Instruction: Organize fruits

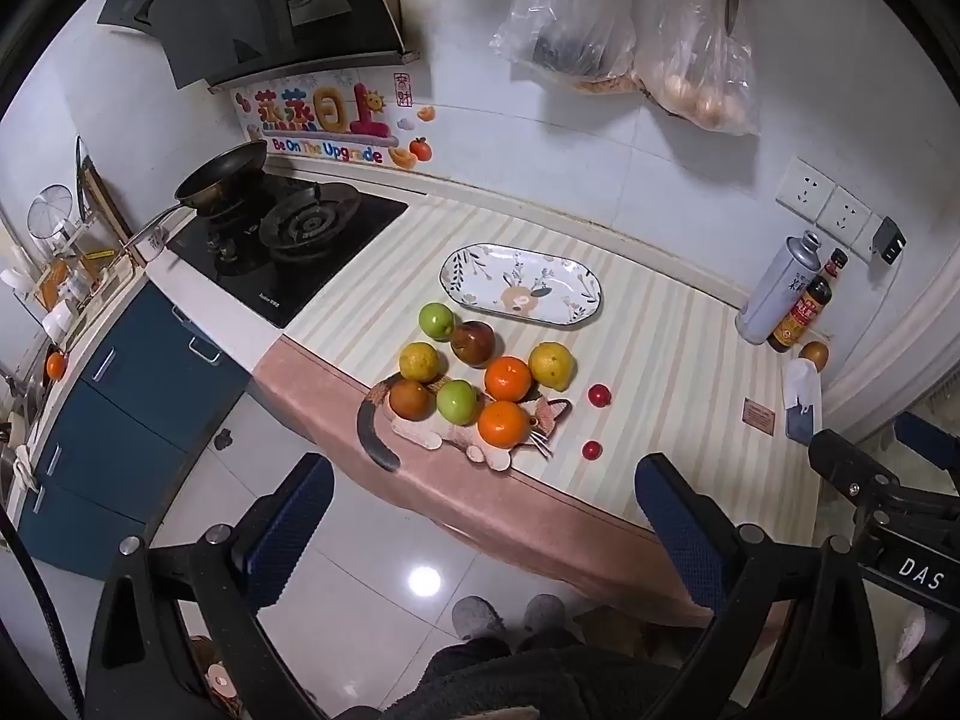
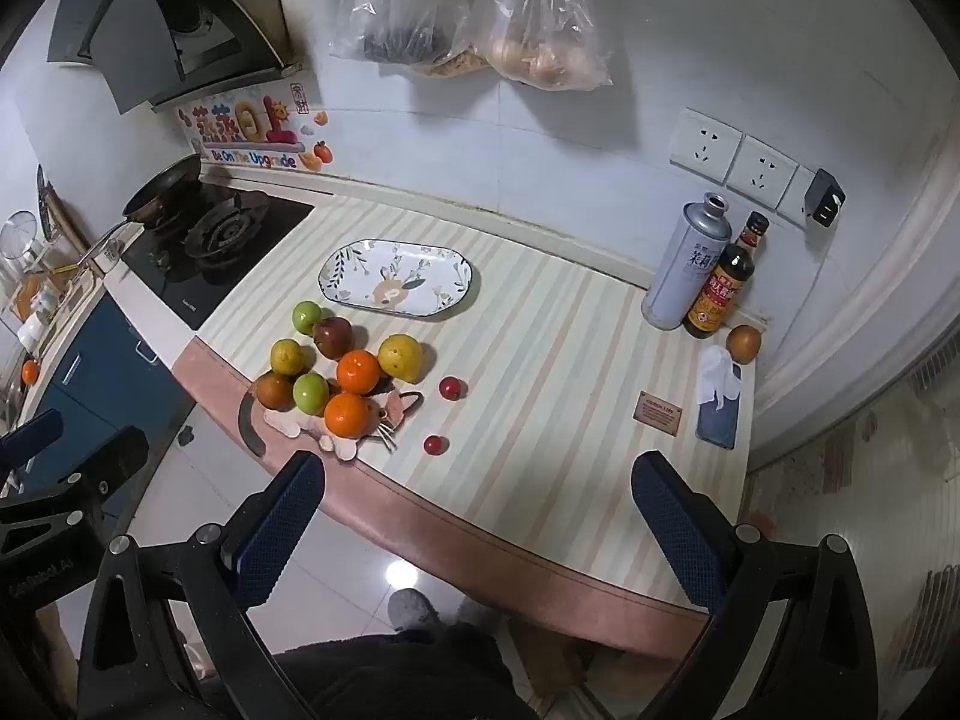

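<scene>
A pile of fruit lies on a cat-shaped mat (image 1: 432,435) near the counter's front edge: two oranges (image 1: 507,377), two green apples (image 1: 457,402), a dark red apple (image 1: 473,343), yellow citrus (image 1: 551,365) and a brown fruit (image 1: 410,399). Two small red fruits (image 1: 599,395) lie to their right. An empty oval flowered plate (image 1: 521,283) sits behind the pile; it also shows in the right wrist view (image 2: 396,277). My left gripper (image 1: 486,516) and my right gripper (image 2: 480,510) are both open and empty, held off the counter's front edge above the floor.
A gas stove (image 1: 288,240) with a pan (image 1: 222,174) is at the left. A grey can (image 2: 687,261), a sauce bottle (image 2: 720,285), a brown fruit (image 2: 744,342), a phone (image 2: 717,414) and a small card (image 2: 657,414) are at the right. Plastic bags (image 2: 540,18) hang on the wall.
</scene>
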A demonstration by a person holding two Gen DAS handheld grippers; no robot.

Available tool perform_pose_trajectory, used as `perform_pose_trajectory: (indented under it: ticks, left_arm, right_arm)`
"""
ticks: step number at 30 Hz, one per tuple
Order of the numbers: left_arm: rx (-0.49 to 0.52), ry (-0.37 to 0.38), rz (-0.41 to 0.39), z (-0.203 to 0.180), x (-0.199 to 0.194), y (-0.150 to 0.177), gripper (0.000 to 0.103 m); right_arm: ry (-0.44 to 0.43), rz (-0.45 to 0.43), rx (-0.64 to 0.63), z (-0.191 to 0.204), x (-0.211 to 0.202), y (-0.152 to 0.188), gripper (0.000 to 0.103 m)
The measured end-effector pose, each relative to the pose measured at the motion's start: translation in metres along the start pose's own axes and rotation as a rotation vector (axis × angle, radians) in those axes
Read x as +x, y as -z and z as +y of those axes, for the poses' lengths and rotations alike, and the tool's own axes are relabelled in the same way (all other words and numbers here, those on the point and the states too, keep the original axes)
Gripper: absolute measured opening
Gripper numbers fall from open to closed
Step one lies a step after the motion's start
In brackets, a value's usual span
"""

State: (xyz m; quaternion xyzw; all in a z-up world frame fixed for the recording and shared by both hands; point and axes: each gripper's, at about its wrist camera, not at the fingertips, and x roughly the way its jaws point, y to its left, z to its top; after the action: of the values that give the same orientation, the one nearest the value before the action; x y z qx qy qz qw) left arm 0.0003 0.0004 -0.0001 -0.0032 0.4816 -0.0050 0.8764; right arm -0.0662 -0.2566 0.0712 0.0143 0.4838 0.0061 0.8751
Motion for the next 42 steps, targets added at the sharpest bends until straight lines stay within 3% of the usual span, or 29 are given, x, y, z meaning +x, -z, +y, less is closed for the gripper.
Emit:
perform_pose_trajectory:
  ticks: [42]
  left_arm:
    - [0.002, -0.023, -0.058, -0.005, -0.014, -0.013, 0.103]
  right_arm:
    - [-0.011, -0.028, 0.002, 0.002, -0.008, -0.004, 0.103]
